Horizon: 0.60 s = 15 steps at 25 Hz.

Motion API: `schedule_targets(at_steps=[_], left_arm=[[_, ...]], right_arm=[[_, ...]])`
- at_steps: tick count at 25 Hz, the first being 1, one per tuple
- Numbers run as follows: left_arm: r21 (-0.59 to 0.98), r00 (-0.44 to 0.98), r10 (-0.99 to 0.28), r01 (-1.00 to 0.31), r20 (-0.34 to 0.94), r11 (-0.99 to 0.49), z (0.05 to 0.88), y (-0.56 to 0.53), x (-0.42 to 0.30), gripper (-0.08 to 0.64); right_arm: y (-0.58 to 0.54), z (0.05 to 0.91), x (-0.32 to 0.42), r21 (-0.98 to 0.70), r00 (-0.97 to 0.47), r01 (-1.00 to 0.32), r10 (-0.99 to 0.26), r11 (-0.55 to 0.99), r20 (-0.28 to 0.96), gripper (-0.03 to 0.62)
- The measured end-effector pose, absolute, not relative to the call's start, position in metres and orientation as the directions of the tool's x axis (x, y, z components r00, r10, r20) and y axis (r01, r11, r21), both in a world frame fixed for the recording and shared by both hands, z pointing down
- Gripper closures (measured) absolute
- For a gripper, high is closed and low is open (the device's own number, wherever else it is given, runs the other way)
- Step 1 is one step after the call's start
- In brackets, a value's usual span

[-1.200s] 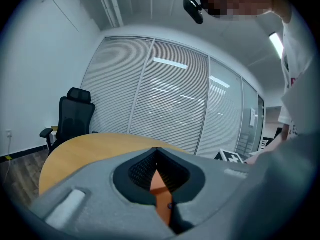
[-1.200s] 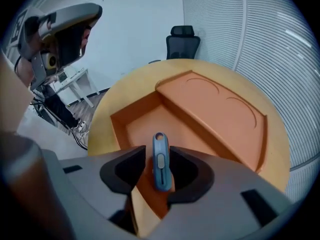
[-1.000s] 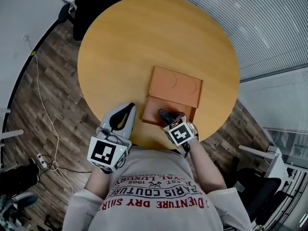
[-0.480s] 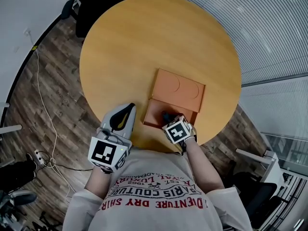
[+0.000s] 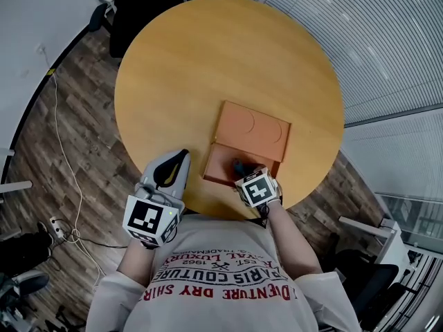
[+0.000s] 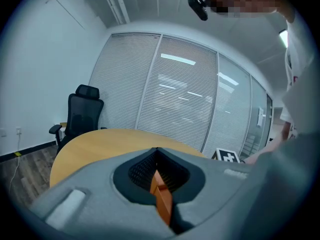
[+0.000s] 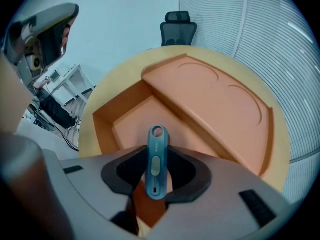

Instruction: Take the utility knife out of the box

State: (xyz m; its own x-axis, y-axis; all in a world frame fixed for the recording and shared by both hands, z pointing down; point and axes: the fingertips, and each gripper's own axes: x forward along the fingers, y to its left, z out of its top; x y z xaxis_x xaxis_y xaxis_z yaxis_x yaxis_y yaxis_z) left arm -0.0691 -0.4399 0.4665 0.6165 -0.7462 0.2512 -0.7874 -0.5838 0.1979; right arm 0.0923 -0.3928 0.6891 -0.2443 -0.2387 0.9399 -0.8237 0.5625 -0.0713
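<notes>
An orange box sits near the round table's front edge, its open tray [image 5: 216, 166] toward me and its lid [image 5: 252, 128] lying behind it. My right gripper [image 5: 242, 171] points steeply down into the tray. In the right gripper view the blue-grey utility knife [image 7: 156, 156] stands between the jaws of the right gripper [image 7: 156, 165], which are closing around it with a little room still left at the sides. The tray's floor [image 7: 131, 124] and lid [image 7: 210, 101] lie beyond it. My left gripper [image 5: 173, 163] rests left of the box, its jaws together and holding nothing.
The wooden table [image 5: 208, 61] stretches away bare beyond the box. A black office chair [image 5: 138, 5] stands at its far side, also seen as the chair [image 6: 80, 115] in the left gripper view. A cable [image 5: 66, 151] trails over the floor at left. Blinds cover the glass walls on the right.
Both grippers stay in about the same places. The right gripper has settled slightly closer over the knife in the tray.
</notes>
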Motion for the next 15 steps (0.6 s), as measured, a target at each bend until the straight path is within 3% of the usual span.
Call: schedule_targets(at_steps=[10,15], left_arm=[[0.146,0.603,-0.762,-0.797,0.236,-0.586,0.455,-0.440,-0.047,0.566],[0.106,0.611,-0.766,-0.791,0.199,-0.603,0.437,-0.443,-0.036,0.566]], right_arm=[[-0.399,0.608,0.101,-0.054,-0.363,-0.795,-0.403,0.604,0.840,0.460],[-0.412,0.547,0.104,-0.059,-0.433,-0.826,-0.565,0.560,0.702,0.459]])
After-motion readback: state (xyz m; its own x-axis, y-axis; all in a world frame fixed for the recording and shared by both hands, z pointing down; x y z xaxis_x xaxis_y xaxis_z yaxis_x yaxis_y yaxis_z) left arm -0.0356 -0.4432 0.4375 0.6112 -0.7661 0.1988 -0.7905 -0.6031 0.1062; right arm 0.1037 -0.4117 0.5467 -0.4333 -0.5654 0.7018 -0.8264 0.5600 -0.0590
